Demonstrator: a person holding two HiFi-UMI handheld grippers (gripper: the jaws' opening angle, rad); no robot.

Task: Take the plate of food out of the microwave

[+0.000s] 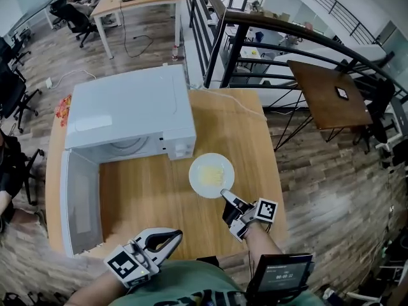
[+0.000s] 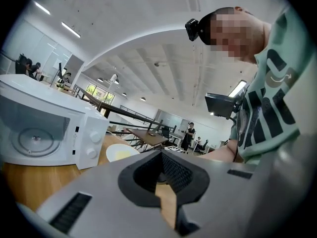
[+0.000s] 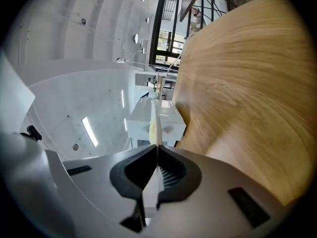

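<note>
Plate [image 1: 211, 175] of pale yellow food [image 1: 212, 173], outside the microwave [image 1: 134, 110] and over the wooden table [image 1: 252, 136], just in front of the oven's right front corner. Whether the plate rests on the wood or is carried just above it cannot be told.

Right gripper [image 1: 224, 194] – at the plate's near rim, jaws closed on that rim. In the right gripper view the rim runs edge-on [image 3: 154, 125] straight between the black pads [image 3: 171, 175], which press on it from both sides; the right gripper [image 3: 156, 150] is rolled, so the table stands like a wall at the right of that view.

Left gripper [image 1: 177, 236] – low at the near edge of the table, well apart from the plate, its tips together and nothing between them. In the left gripper view the left gripper [image 2: 161, 155] points across the table, with the plate [image 2: 121, 152] lying just beside the oven's two white knobs [image 2: 92, 145].

The oven door [image 1: 80, 203] stands swung out toward the person, leaving the cavity open, with the glass turntable [image 2: 34, 138] visible inside. A marker cube [image 1: 266, 210] sits on the right gripper, another [image 1: 124, 264] on the left. A small screen [image 1: 284, 276] sits at the person's chest.
</note>
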